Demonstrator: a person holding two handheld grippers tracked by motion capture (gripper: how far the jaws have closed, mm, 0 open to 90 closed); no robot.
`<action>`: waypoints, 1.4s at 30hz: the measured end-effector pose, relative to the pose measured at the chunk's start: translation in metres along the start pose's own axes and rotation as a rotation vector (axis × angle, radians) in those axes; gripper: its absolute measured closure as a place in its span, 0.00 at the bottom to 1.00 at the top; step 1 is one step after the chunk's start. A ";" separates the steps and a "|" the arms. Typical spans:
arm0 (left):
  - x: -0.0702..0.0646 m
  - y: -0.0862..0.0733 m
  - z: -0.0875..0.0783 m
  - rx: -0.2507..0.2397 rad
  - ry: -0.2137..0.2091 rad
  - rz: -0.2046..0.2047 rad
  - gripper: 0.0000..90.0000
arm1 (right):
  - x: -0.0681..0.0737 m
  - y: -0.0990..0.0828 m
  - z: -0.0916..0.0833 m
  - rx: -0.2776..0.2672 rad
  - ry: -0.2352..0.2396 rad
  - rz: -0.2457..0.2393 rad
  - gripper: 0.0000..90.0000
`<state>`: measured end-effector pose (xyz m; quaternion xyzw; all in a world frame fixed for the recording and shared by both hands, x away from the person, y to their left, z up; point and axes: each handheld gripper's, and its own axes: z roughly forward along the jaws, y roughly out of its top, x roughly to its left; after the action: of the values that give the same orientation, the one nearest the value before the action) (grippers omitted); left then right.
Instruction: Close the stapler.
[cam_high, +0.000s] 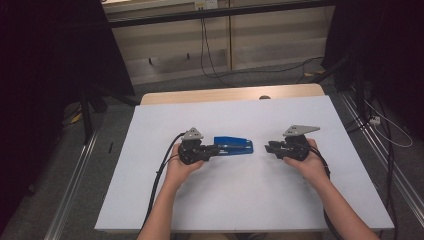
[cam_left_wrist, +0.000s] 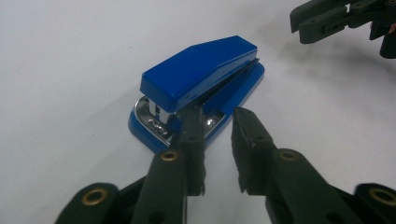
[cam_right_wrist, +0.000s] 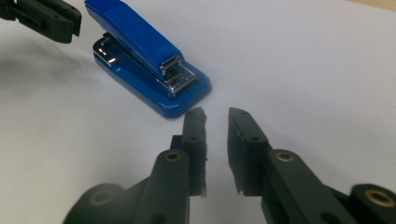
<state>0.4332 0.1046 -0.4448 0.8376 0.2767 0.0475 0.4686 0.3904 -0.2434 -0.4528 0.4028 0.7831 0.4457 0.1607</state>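
Note:
A blue stapler (cam_high: 235, 145) with a chrome mechanism lies flat in the middle of the white table (cam_high: 225, 200), between my two grippers. My left gripper (cam_high: 217, 149) lies level just left of it, pointing right. In the left gripper view the jaws (cam_left_wrist: 217, 114) stand a little apart with nothing between them, right at one end of the stapler (cam_left_wrist: 201, 79). My right gripper (cam_high: 267, 146) points left, a short gap from the other end. In the right gripper view its jaws (cam_right_wrist: 217, 114) are also slightly apart and hold nothing, just short of the stapler (cam_right_wrist: 144, 56).
Bare white table surface surrounds the stapler on all sides. A wooden strip (cam_high: 230, 94) runs along the table's far edge. Metal rails (cam_high: 75, 180) flank the table, dark stands rise at both sides, and cables (cam_high: 210, 60) lie on the floor beyond.

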 end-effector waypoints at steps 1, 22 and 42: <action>0.000 0.000 -0.001 0.004 0.005 -0.001 0.74 | 0.001 0.000 -0.001 -0.001 -0.001 0.000 0.71; -0.002 -0.015 -0.044 -0.007 0.089 -0.013 0.32 | 0.020 -0.015 -0.031 -0.011 -0.003 0.015 0.37; -0.003 -0.029 -0.075 -0.011 0.145 -0.012 0.20 | 0.028 -0.039 -0.063 -0.023 -0.038 0.016 0.28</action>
<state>0.3925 0.1719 -0.4261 0.8277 0.3148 0.1068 0.4520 0.3150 -0.2684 -0.4474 0.4157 0.7714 0.4483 0.1766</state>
